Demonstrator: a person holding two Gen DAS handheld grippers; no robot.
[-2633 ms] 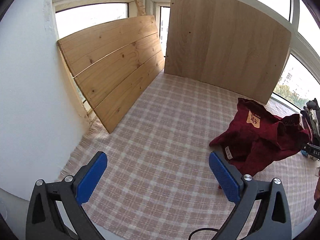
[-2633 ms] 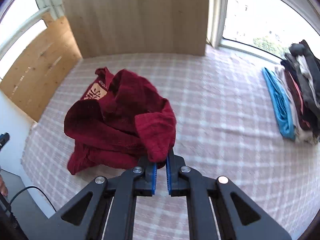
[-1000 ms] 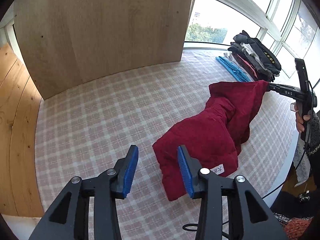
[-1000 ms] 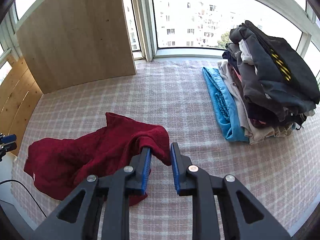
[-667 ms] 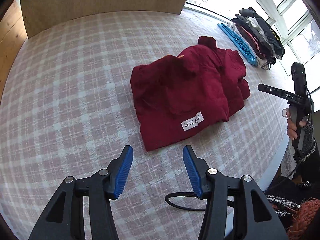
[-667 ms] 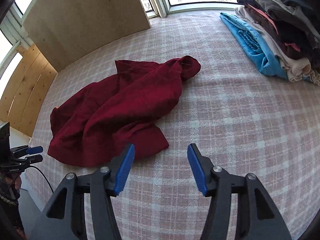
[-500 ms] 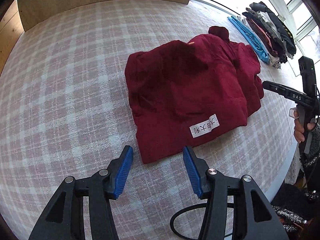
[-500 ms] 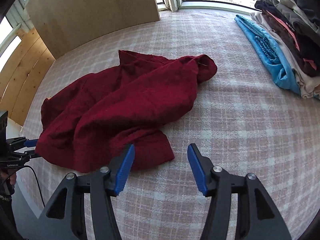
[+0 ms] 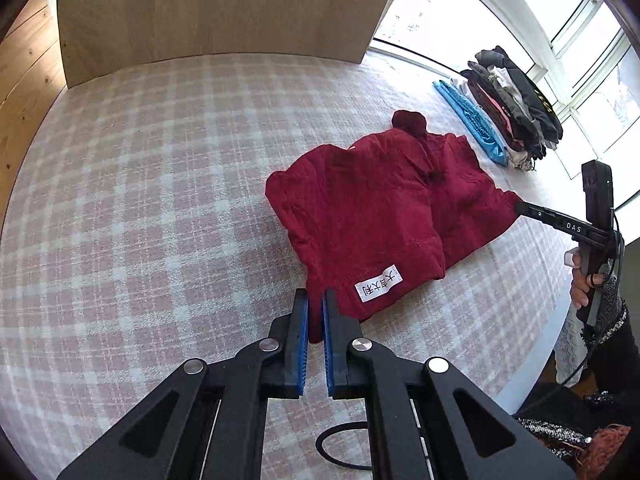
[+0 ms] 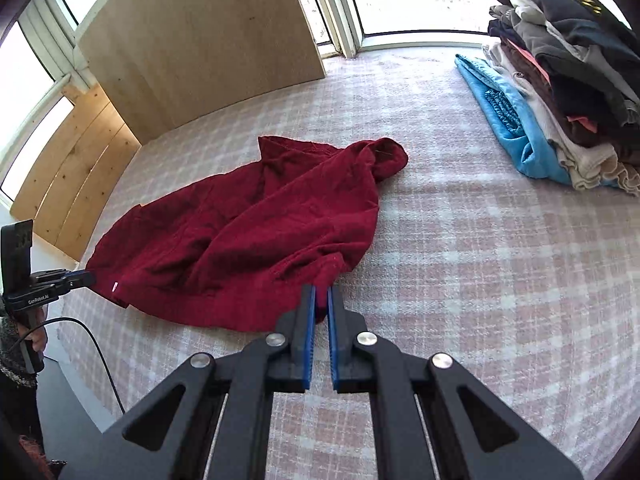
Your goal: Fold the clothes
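Observation:
A dark red garment (image 9: 384, 208) lies crumpled on the pink checked tablecloth (image 9: 140, 200), with a white label (image 9: 379, 283) near its front hem. My left gripper (image 9: 314, 300) is shut on the near hem corner. In the right wrist view the same red garment (image 10: 248, 240) spreads leftward, and my right gripper (image 10: 321, 296) is shut on its near hem edge. The right gripper also shows in the left wrist view (image 9: 520, 206) clamped on the garment's far corner; the left gripper shows in the right wrist view (image 10: 86, 278) at the opposite corner.
A stack of folded clothes (image 10: 560, 92) with a blue piece at the bottom sits at the right, also in the left wrist view (image 9: 508, 116). Wooden boards (image 10: 208, 40) lean against the windows behind. The table's front edge (image 9: 532, 360) is close, with a cable (image 10: 100, 356) hanging.
Both grippers, open above the garment half a second ago, have come down and shut on its hem corners, left on the label end, right on the other end.

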